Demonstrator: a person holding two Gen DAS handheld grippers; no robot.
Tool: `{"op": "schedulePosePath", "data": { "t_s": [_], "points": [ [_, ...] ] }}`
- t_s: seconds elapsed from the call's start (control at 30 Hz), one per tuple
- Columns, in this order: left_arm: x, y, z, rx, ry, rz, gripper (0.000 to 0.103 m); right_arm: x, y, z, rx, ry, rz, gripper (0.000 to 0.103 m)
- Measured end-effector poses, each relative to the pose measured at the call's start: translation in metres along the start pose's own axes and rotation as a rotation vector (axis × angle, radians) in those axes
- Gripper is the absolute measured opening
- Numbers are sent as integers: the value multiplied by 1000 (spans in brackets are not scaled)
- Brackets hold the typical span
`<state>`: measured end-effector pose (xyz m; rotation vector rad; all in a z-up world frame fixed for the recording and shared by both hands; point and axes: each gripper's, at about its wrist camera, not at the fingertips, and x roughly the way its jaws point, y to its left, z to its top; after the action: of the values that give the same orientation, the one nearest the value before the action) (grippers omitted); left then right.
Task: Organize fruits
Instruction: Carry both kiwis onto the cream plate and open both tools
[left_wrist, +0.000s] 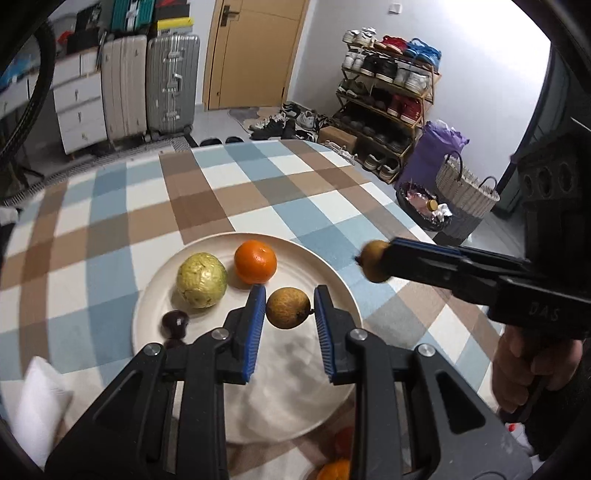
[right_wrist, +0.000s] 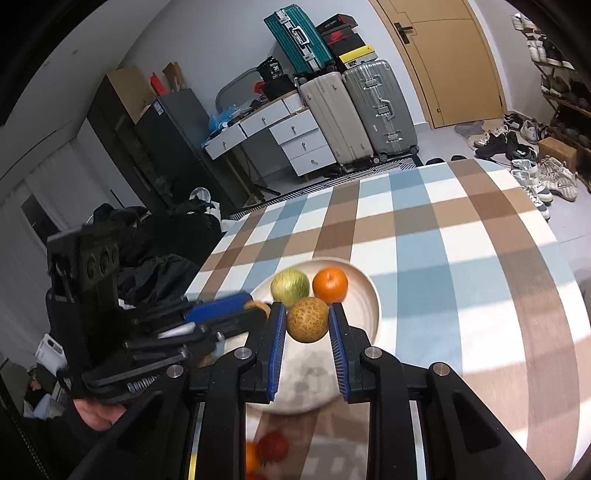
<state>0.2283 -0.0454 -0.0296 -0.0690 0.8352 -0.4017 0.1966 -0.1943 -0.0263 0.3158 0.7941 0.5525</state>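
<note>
A cream plate (left_wrist: 332, 280) (right_wrist: 364, 295) sits on the checked tablecloth. On it lie a pale green guava (left_wrist: 201, 279) (right_wrist: 290, 286), an orange (left_wrist: 255, 261) (right_wrist: 330, 283) and a small dark fruit (left_wrist: 175, 322). My left gripper (left_wrist: 290, 308) is shut on a brown pear-like fruit (left_wrist: 288, 307) just over the plate. My right gripper (right_wrist: 307, 320) is shut on a second brown fruit (right_wrist: 307, 319) (left_wrist: 373, 261) and holds it above the plate's right edge. The left gripper also shows in the right wrist view (right_wrist: 255, 310), blurred.
An orange (left_wrist: 334, 469) (right_wrist: 251, 459) and a red fruit (right_wrist: 273, 445) lie on the cloth at the near table edge. A white object (left_wrist: 37, 402) lies at the left. Beyond the table stand suitcases (left_wrist: 171, 83), a shoe rack (left_wrist: 388, 96) and baskets (left_wrist: 461, 188).
</note>
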Motion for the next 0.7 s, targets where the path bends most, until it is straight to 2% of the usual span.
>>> {"op": "schedulePosePath", "data": {
  "t_s": [0.1, 0.23, 0.3, 0.4, 0.5, 0.7],
  "points": [
    [20, 5, -1, -8, 5, 23, 24, 21, -6, 11, 3, 16, -5, 24],
    [40, 9, -2, -22, 37, 7, 24, 48, -19, 15, 36, 54, -10, 24],
    [48, 7, -3, -3, 36, 28, 24, 61, -27, 14, 60, 77, -6, 24],
    [58, 4, -3, 11, 48, 8, 25, 78, -37, 13, 94, 109, -5, 24],
    [66, 6, -3, 8, 54, 18, 24, 87, -43, 12, 105, 117, -14, 24],
    [80, 7, -3, 3, 71, -9, 24, 101, -50, 11, 123, 135, -36, 24]
  ]
}}
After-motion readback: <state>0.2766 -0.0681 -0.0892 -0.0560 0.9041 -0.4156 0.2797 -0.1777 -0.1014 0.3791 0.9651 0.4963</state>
